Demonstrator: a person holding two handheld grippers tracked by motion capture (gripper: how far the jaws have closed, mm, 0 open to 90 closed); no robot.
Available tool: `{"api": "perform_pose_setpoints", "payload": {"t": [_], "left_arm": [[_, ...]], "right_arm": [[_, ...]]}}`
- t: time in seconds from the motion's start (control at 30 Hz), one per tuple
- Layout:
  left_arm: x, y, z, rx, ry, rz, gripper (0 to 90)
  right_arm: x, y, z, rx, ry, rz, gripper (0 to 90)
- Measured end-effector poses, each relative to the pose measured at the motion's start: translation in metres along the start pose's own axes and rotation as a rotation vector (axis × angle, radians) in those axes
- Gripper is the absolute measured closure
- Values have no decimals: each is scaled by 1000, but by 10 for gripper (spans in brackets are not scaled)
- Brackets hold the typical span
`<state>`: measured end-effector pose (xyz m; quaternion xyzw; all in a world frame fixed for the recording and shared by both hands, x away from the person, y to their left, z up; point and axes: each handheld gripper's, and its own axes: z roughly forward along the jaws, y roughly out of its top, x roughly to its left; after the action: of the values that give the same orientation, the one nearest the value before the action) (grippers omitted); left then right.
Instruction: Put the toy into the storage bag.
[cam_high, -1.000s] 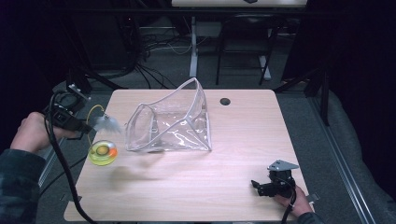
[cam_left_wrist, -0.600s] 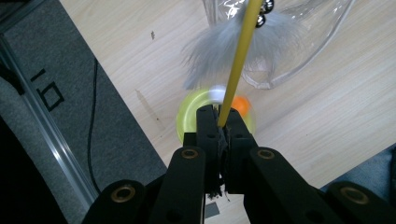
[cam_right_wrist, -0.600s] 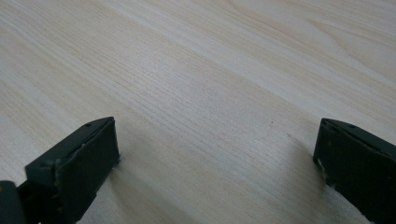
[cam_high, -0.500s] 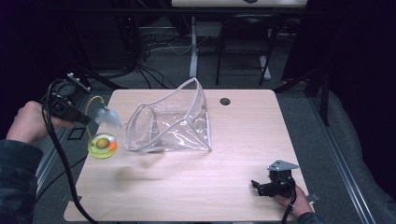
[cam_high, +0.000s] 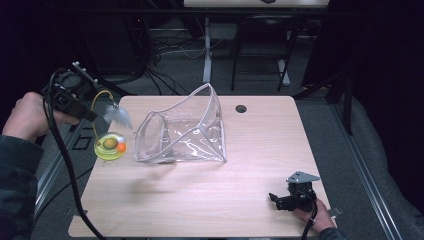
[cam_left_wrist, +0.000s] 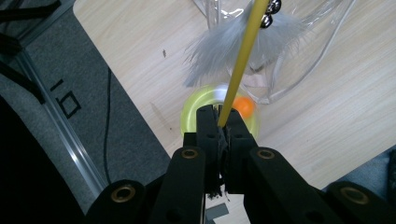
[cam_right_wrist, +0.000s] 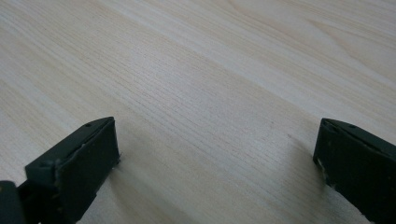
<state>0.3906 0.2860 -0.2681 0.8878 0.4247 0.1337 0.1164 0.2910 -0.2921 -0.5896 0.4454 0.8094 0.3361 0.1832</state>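
The left gripper (cam_high: 87, 112) is held above the far left edge of the tabletop (cam_high: 250, 190), its fingers (cam_left_wrist: 208, 126) pressed together on the thin yellow wire (cam_left_wrist: 238, 77) of a cat toy. In the left gripper view the wire runs up from between the two black fingers to a tuft of grey feathers (cam_left_wrist: 219, 46) with small metal bells (cam_left_wrist: 268, 11) at its tip. The toy's round yellow-green base (cam_high: 110, 146), with an orange ball (cam_high: 121, 147) in it, hangs at the left edge of the tabletop, just left of a clear plastic bag (cam_high: 182, 132); whether the base touches the wood cannot be told. The bag lies open near the middle of the tabletop, its mouth turned toward the left, and the feathers (cam_high: 117, 115) float just beside its rim. A small dark hole (cam_high: 241, 108) sits in the far part of the tabletop, right of the bag. The right gripper (cam_high: 280, 200) rests low at the near right corner, well apart from the bag, its fingers (cam_right_wrist: 84, 158) spread wide with nothing but bare wood between them.
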Motion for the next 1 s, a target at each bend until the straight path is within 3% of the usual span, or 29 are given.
{"api": "perform_pose_setpoints", "payload": {"t": [0.37, 1.0], "left_arm": [[1, 11, -19, -26, 20, 2, 880], [-15, 44, -39, -37, 30, 64, 880]], "right_arm": [[0, 0, 0, 0, 0, 0, 0], [0, 0, 0, -1, 0, 0, 0]]}}
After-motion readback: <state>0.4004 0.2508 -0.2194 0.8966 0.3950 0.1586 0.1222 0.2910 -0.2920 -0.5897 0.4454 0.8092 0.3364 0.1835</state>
